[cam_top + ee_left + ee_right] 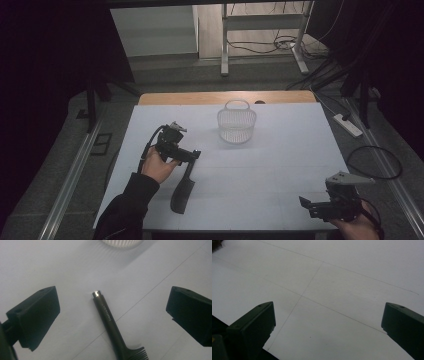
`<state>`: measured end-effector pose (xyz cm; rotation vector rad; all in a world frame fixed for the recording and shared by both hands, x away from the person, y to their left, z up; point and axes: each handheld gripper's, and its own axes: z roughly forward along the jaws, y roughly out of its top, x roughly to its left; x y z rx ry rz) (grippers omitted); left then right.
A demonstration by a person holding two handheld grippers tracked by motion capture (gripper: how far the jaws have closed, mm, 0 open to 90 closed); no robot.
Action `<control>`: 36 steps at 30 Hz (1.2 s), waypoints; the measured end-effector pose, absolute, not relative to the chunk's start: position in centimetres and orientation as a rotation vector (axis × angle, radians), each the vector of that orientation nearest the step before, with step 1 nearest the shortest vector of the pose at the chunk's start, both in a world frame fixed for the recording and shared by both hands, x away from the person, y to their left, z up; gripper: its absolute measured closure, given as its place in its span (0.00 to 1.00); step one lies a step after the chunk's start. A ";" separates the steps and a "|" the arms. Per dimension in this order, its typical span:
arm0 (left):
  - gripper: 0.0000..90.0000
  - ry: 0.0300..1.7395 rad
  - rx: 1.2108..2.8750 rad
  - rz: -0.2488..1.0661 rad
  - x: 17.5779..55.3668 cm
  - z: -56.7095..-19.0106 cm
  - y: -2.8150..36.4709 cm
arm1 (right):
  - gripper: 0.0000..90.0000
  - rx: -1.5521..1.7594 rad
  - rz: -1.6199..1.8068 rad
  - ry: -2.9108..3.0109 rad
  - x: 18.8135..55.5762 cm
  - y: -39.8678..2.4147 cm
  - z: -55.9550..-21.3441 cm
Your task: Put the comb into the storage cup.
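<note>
right gripper (320, 204): jaws wide, empty, near edge | black plastic comb (183, 190): flat on white table (280, 165); judged light, stiff, slippery; grip round handle (106, 313) | left gripper (192, 155): jaws wide, straddling handle | white wire basket (237, 125): beyond

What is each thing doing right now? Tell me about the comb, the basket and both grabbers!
Black plastic comb: lying flat on the white table, not held.
White wire basket: standing upright, looks empty.
Left gripper: open, over the comb's handle, jaws either side, not touching.
Right gripper: open, holding nothing, near the table's front edge.
</note>
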<state>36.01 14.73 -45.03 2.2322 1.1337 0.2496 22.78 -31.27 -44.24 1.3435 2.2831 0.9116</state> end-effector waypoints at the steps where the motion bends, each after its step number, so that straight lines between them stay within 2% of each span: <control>1: 0.00 1.129 2.238 0.248 36.1 -45.1 14.5 | 0.00 1.343 0.911 2.283 22.8 -31.3 -44.2; 14: 0.02 1.125 2.283 0.236 36.9 -46.1 12.8 | 0.00 1.342 0.910 2.285 22.8 -31.3 -44.2; 16: 0.12 1.114 2.288 0.240 36.9 -46.1 12.8 | 0.00 1.341 0.910 2.285 22.8 -31.3 -44.2; 22: 0.56 1.102 2.284 0.218 36.9 -46.0 13.0 | 0.00 1.340 0.907 2.286 22.8 -31.2 -44.3; 26: 0.76 1.090 2.288 0.173 37.1 -46.2 12.8 | 0.00 1.341 0.904 2.286 22.8 -31.2 -44.3; 29: 0.95 1.088 2.285 0.156 37.3 -46.2 12.8 | 0.00 1.343 0.903 2.285 22.8 -31.2 -44.3; 30: 0.99 1.093 2.282 0.148 37.4 -46.2 12.8 | 0.00 1.344 0.902 2.285 22.8 -31.2 -44.3; 36: 0.99 1.068 2.296 0.128 37.6 -46.8 12.8 | 0.00 1.348 0.901 2.286 22.8 -31.3 -44.3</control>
